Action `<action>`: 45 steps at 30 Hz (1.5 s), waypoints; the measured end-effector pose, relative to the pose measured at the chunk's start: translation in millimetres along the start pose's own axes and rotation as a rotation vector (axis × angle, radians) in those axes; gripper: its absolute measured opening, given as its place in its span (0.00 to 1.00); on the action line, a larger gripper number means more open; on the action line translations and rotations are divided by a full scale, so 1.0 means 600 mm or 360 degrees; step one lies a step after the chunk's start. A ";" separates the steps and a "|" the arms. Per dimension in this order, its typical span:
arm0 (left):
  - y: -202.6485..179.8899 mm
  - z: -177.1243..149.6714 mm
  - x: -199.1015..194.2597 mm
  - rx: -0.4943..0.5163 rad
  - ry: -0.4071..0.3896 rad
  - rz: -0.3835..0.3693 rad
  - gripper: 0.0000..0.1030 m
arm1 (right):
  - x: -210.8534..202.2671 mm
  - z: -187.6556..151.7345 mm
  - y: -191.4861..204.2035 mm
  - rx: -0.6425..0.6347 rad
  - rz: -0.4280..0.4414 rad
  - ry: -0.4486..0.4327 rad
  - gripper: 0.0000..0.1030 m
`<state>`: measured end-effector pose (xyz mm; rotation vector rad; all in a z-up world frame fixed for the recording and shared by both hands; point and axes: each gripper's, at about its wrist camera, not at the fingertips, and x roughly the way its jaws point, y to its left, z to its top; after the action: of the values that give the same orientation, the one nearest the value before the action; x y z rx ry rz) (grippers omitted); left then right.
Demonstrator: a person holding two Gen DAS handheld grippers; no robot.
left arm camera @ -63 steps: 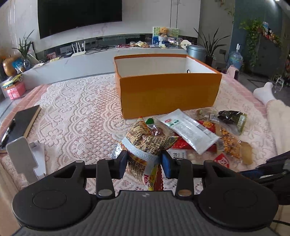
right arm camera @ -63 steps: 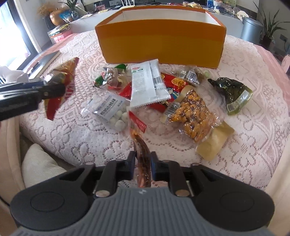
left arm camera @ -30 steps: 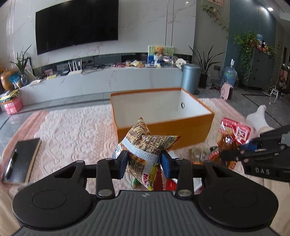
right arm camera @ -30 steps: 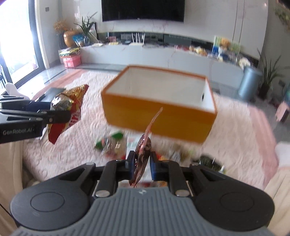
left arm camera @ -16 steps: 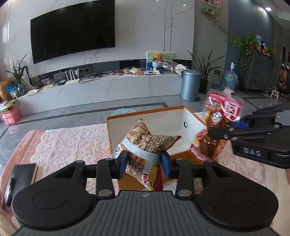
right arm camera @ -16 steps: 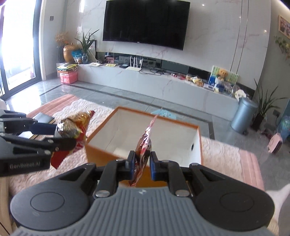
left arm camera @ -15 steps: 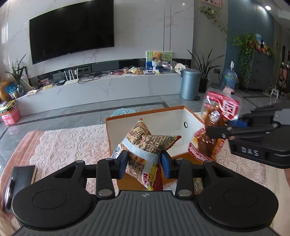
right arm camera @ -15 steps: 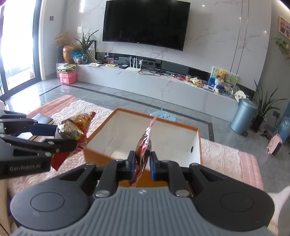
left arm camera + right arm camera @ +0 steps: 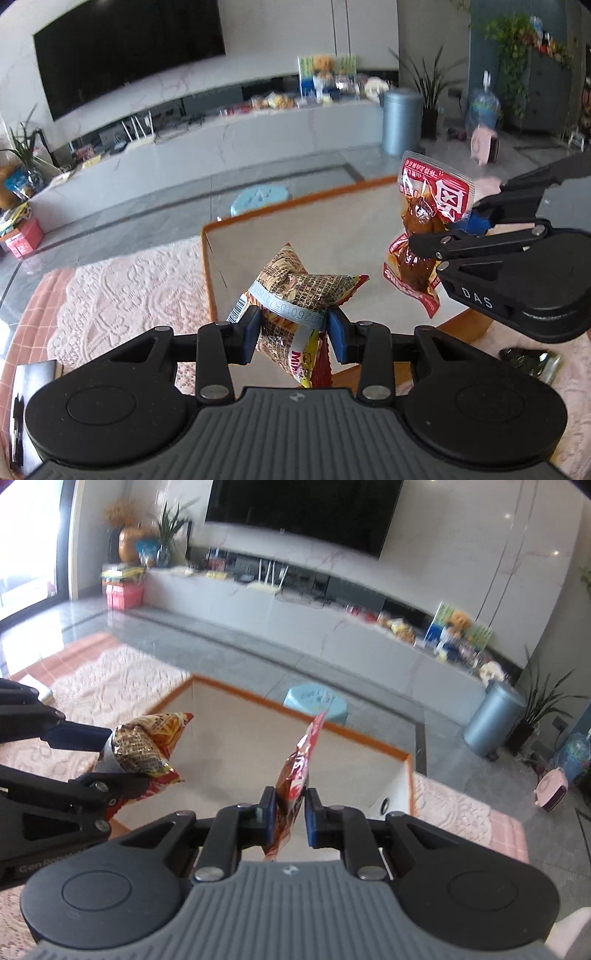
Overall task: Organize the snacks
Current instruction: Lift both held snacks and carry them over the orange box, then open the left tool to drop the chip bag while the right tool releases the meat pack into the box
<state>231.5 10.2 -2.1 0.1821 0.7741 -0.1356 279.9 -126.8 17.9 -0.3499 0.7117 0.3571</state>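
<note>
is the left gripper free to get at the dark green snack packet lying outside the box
Probably not as things stand. The left gripper is shut on a puffy snack bag over the orange box, so the green packet on the cloth must wait.

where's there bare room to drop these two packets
The orange box floor looks bare beneath the puffy snack bag and red packet. Lace cloth left of the box is free. A dark packet lies by its right corner.

My L gripper [image 9: 293, 328] is tilted down, pads clamped on a puffy snack bag [image 9: 295, 306]. My R gripper [image 9: 289, 812] is beside it, also tilted down, jaws nearly together, pinching a thin red packet [image 9: 295, 771] edge-on.
</note>
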 end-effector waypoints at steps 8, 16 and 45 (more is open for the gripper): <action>0.000 -0.024 0.061 0.0017 0.0128 -0.0026 0.39 | 0.108 -0.018 0.011 -0.0030 0.0111 0.0266 0.12; 0.013 -0.017 0.081 -0.0025 0.0175 -0.0020 0.36 | 0.142 -0.015 0.017 0.0014 0.0235 0.0366 0.11; 0.025 -0.020 0.014 -0.0074 -0.0061 0.0112 0.71 | 0.145 -0.004 0.019 0.0308 0.0451 0.0496 0.16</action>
<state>232.2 26.6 -14.5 0.1619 0.7312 -0.0541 335.0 -100.3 -45.5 -0.1196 1.0983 0.5029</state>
